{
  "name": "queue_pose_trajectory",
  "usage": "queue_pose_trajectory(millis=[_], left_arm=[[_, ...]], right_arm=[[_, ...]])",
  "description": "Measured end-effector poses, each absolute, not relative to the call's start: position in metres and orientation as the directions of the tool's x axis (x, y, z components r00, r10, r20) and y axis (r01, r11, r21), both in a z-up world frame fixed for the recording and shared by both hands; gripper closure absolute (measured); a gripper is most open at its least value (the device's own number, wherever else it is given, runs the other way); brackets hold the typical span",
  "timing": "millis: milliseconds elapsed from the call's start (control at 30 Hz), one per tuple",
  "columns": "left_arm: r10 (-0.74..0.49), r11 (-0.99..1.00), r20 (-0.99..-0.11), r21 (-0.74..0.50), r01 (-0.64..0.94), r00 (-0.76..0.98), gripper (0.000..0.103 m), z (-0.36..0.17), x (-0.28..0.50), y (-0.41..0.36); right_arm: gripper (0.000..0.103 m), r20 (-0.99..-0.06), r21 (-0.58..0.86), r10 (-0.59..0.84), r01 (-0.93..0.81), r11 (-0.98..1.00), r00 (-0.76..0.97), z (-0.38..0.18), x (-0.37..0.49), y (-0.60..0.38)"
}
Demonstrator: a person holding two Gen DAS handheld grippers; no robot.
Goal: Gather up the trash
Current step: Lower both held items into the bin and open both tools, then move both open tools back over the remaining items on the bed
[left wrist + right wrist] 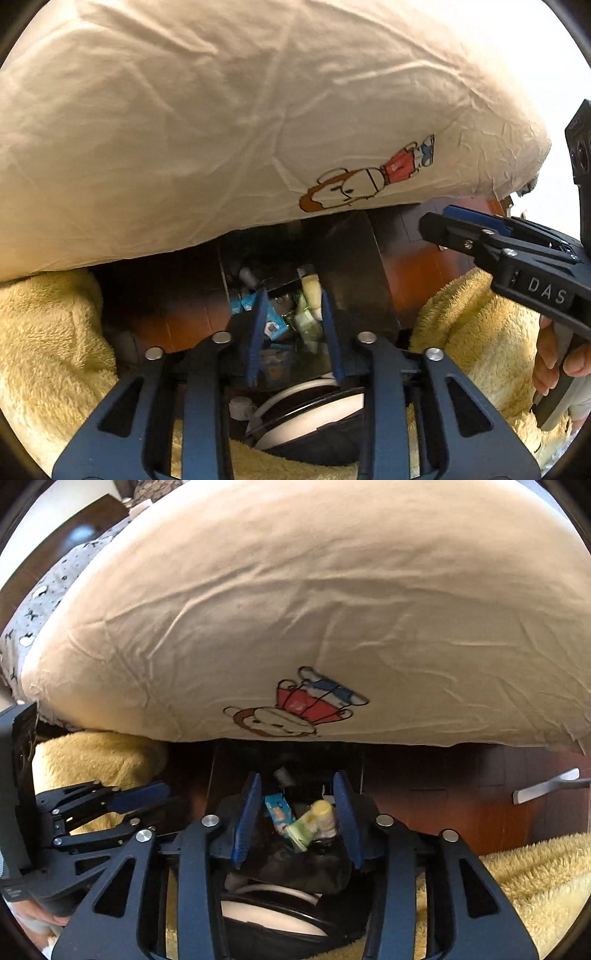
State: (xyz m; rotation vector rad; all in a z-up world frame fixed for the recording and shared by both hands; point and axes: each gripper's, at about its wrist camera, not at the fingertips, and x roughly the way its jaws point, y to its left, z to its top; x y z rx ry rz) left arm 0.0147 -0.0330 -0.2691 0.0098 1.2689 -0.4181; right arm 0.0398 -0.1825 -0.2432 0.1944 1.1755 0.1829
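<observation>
Trash (303, 819), namely a blue wrapper (277, 811), a green packet (302, 832) and a pale yellow bottle (323, 812), lies in a dark bin (221, 775) on the wooden floor (461, 805), below the edge of a cream quilt (314, 609) printed with a cartoon monkey (288, 712). Both the left gripper (293, 325) and the right gripper (297, 812) point down over the bin with their 2 fingers narrowly apart and nothing pressed between them. Yellow fleece (48, 325) lies at both sides of the bin.
</observation>
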Motion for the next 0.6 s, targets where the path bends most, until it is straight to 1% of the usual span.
queue_pose_trajectory(millis=[133, 233, 333, 500, 600], left_arm=[[-0.295, 0.931, -0.916, -0.212, 0.296, 0.272, 0.066, -0.253, 0.016, -0.022], [-0.298, 0.935, -0.903, -0.212, 0.283, 0.31, 0.062, -0.237, 0.02, -0.01], [-0.297, 0.94, -0.885, -0.204, 0.274, 0.359, 0.059, -0.216, 0.025, -0.002], [-0.291, 0.946, -0.844, -0.183, 0.266, 0.452, 0.055, -0.177, 0.037, 0.011], [-0.278, 0.952, -0.814, -0.162, 0.26, 0.509, 0.052, -0.153, 0.048, 0.016]], right_arm=[[0.053, -0.886, 0.246, 0.237, -0.03, 0.969, 0.399, -0.237, 0.042, -0.19], [0.051, -0.871, 0.251, 0.242, -0.036, 0.967, 0.428, -0.225, 0.042, -0.196], [0.05, -0.843, 0.252, 0.248, -0.057, 0.966, 0.477, -0.204, 0.042, -0.198], [0.046, -0.78, 0.219, 0.23, -0.09, 0.972, 0.582, -0.157, 0.049, -0.204], [0.046, -0.755, 0.179, 0.206, -0.107, 0.978, 0.622, -0.135, 0.061, -0.206]])
